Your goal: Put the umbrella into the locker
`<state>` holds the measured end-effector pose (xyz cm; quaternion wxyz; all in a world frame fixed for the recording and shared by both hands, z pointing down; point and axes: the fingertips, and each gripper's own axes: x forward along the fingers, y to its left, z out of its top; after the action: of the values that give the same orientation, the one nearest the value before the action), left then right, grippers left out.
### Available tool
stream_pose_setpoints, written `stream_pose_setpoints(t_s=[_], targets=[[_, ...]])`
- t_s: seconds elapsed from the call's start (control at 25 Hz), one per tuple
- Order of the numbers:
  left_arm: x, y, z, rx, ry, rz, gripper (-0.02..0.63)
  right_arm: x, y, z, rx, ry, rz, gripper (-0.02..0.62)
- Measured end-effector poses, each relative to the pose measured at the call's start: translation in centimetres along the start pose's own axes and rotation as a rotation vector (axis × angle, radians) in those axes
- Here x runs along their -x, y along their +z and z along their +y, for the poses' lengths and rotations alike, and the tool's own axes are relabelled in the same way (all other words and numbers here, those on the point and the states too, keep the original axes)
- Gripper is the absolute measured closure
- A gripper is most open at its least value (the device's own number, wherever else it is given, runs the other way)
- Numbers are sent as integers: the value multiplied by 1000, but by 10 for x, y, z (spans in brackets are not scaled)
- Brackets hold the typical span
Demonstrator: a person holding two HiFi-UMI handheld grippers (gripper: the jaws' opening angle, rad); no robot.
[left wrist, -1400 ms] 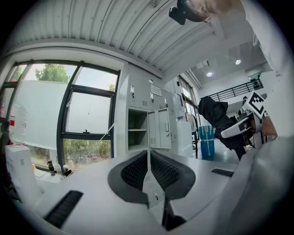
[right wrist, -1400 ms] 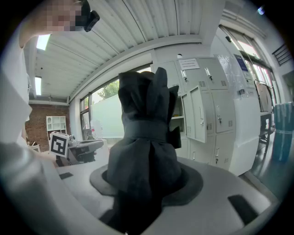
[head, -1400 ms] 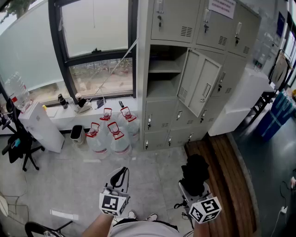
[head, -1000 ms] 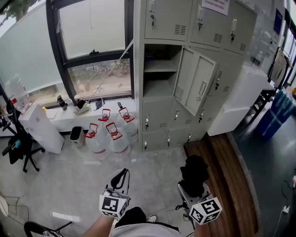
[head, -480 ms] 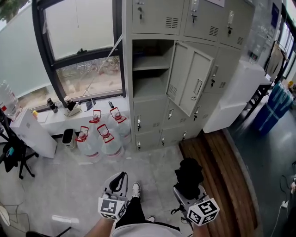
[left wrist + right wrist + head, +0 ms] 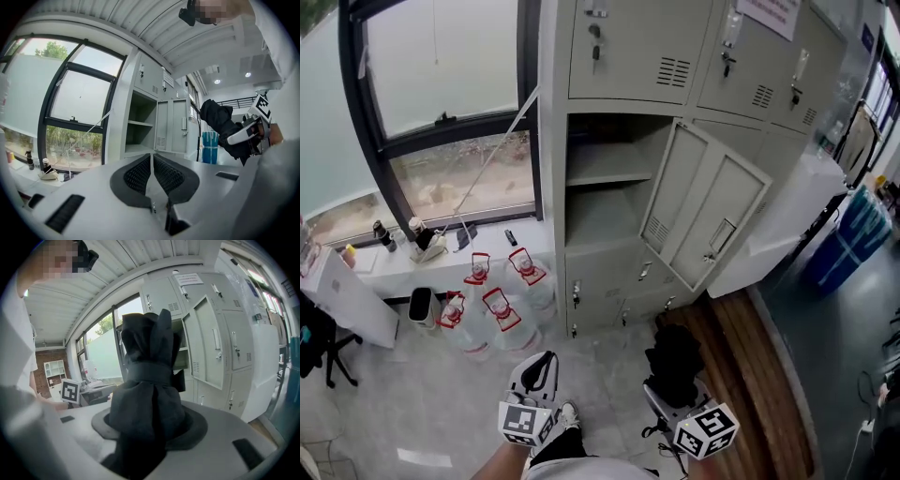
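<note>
Right gripper [image 6: 667, 392] clamps a soft, strap-bound black fabric umbrella [image 6: 673, 356]. Left gripper [image 6: 541, 360] is closed and empty, facing the grey sheet-metal locker [image 6: 623, 66].

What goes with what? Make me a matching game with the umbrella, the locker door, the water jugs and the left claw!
Things:
1. umbrella
2. locker door
3. water jugs
4. left claw

How they look:
A. see-through with red tops
B. shut, with nothing in it
C. black and folded up
D. swung open

Right pairs: 1-C, 2-D, 3-A, 4-B
</note>
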<state>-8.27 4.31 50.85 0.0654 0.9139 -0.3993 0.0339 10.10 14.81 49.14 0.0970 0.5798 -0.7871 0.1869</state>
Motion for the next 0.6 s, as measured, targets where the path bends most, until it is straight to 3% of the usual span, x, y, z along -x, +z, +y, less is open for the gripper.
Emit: stream_pose_setpoints(t_s=[0.32,0.6], targets=[[-85,14,58,39,-90,7,568,-89,51,-12,39,-32,34,367],[-127,10,56,66,-147,23,568,-120,64,-34,30,-35,41,367]])
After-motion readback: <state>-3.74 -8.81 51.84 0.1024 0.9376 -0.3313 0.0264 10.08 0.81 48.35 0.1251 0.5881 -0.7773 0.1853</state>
